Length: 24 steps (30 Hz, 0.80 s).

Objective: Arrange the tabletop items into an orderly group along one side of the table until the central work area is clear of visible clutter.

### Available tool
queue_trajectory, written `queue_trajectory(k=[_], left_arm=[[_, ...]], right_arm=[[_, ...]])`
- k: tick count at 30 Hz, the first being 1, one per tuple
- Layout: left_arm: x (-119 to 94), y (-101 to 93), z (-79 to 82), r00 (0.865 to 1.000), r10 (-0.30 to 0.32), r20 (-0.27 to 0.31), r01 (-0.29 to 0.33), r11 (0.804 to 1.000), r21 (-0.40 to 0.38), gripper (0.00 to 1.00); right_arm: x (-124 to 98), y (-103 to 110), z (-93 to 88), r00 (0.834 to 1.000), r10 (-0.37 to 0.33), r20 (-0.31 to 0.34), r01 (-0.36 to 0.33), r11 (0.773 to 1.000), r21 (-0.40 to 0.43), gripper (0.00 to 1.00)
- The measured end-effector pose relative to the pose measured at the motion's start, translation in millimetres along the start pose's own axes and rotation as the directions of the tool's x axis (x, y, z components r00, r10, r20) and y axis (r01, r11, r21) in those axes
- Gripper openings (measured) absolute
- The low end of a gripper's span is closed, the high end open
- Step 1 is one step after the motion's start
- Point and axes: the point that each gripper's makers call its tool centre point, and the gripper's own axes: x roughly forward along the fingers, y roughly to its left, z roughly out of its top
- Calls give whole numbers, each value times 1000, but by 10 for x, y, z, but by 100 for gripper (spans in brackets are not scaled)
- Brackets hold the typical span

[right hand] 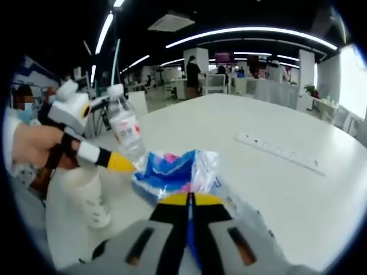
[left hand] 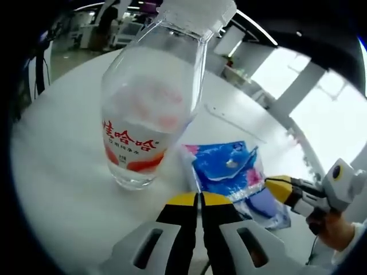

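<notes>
A clear water bottle [left hand: 143,120] with a red label and white cap stands upright on the white table [left hand: 63,172], just ahead and left of my left gripper [left hand: 199,198]. That gripper's yellow-tipped jaws are shut, with their tips at the edge of a blue and pink plastic pack [left hand: 229,169]; I cannot tell whether they pinch it. In the right gripper view, my right gripper [right hand: 189,199] is shut on the near edge of the pack [right hand: 172,169], and a blue strip shows between its jaws. The left gripper [right hand: 120,163] touches the pack's left side, beside the bottle [right hand: 126,129].
A white opaque bottle [right hand: 86,197] stands near the table edge under the left gripper. A white power strip [right hand: 281,152] lies further out on the table [right hand: 298,200]. A hand [right hand: 34,149] holds the left gripper. Office desks and people stand far behind.
</notes>
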Motion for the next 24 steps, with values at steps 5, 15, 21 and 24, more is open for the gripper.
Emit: queue_trajectory(k=[5,15,21,24], left_arm=[[-5,-17,5,1000,-4,7,4,1000,5,0],[-64,-66,69,999,-17,28,16,1000,27,0],[-125,-116,129,999,-19,44,17,999,42,0],[-156,-140,181,998,-21,55,19,999,49,0]], right_arm=[[-5,49,18,1000,9,5,-9,1000,-12,0],[-71,27,88,1000,-4,22,4,1000,-19,0],[-127,26,166,999,-12,36,13,1000,-28,0],[-158,19,208,999,-15,44,16,1000,-26,0]])
